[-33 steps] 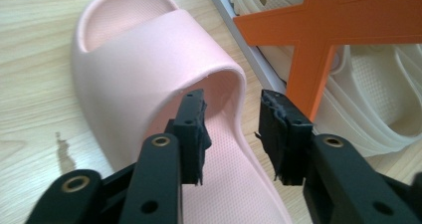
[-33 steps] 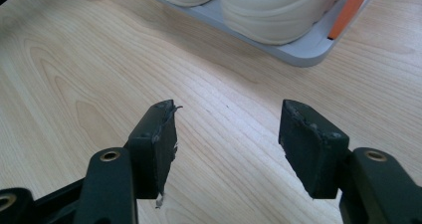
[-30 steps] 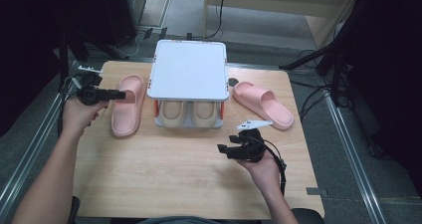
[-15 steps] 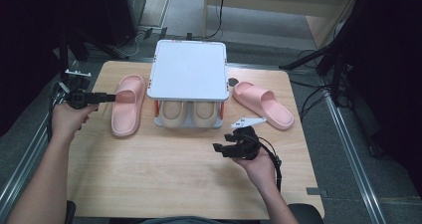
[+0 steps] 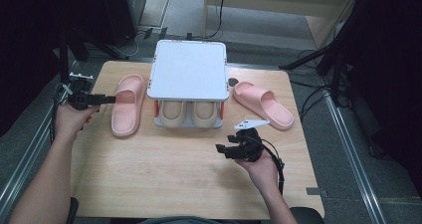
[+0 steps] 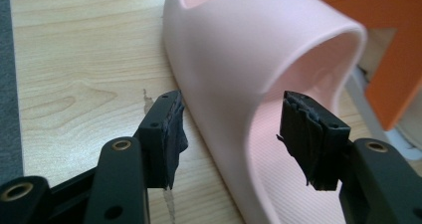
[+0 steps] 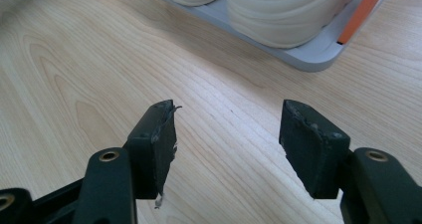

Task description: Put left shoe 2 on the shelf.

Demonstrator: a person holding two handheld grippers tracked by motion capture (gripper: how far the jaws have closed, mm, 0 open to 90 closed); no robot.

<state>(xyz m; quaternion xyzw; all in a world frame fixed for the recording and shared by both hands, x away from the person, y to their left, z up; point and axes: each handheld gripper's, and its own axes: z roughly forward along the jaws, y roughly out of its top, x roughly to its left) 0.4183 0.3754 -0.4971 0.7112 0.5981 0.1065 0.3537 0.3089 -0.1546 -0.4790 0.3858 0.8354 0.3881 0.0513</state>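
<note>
while the left gripper (image 6: pixel 231 139) has just been opening, its jaws straddle the slipper (image 6: pixel 259 69) strap wall. soft, light foam; grip that wall. right gripper (image 7: pixel 226 144) stands open.

A light wooden table (image 5: pixel 164 174) carries two pink slippers (image 5: pixel 127 104) (image 5: pixel 263 104), a grey shoe rack (image 5: pixel 188 122) between them, and perhaps a small dark knob (image 5: pixel 232 82).

Beyond the left gripper (image 6: pixel 231 134), the soft pink foam slipper (image 6: pixel 259 55) runs past the frame's top, toe unseen.
</note>
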